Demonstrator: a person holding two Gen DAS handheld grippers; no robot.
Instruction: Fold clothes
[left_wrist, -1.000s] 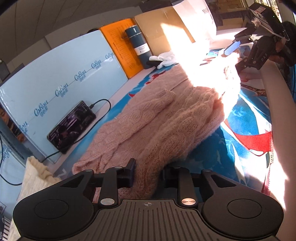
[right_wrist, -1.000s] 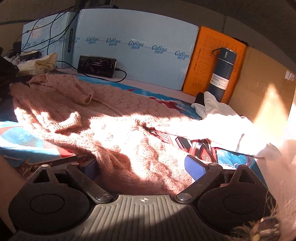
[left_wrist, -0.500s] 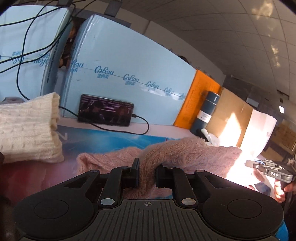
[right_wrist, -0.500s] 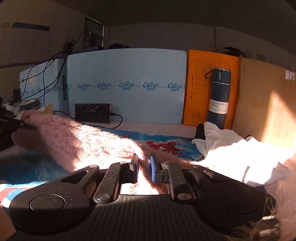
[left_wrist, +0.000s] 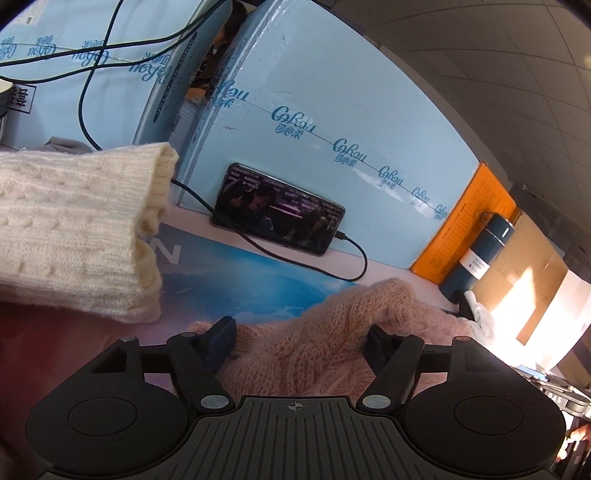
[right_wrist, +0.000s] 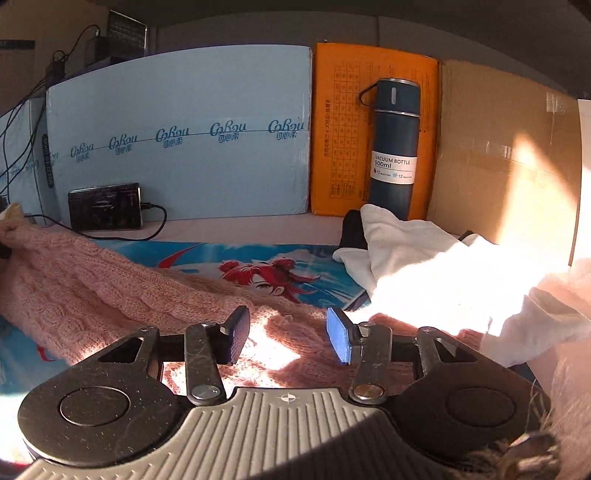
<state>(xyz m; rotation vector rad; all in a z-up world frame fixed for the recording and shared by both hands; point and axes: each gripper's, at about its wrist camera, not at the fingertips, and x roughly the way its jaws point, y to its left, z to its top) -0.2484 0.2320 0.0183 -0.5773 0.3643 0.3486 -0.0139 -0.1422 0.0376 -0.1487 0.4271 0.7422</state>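
Observation:
A fuzzy pink knitted sweater (left_wrist: 332, 325) lies bunched on the printed blue mat (left_wrist: 258, 288). In the left wrist view a fold of it bulges up between the pads of my left gripper (left_wrist: 299, 339), whose jaws are opening and stand wide apart. In the right wrist view the pink sweater (right_wrist: 92, 280) stretches from the left to under my right gripper (right_wrist: 288, 336). Its jaws are opening too, and sunlit knit lies between the blue pads without being pinched. The other gripper is partly visible at the left wrist view's lower right edge.
A cream cable-knit garment (left_wrist: 66, 229) lies to the left, and a white garment (right_wrist: 424, 266) lies crumpled on the right. At the back stand light blue boxes (right_wrist: 184, 140), a phone (right_wrist: 105, 206) on a cable, an orange board (right_wrist: 343, 129), a dark blue vacuum bottle (right_wrist: 393, 147) and cardboard (right_wrist: 498, 166).
Half a second ago both grippers were pinched shut on the pink sweater; now both have spread their jaws and the knit lies loose. The left view has rolled and swung toward the phone.

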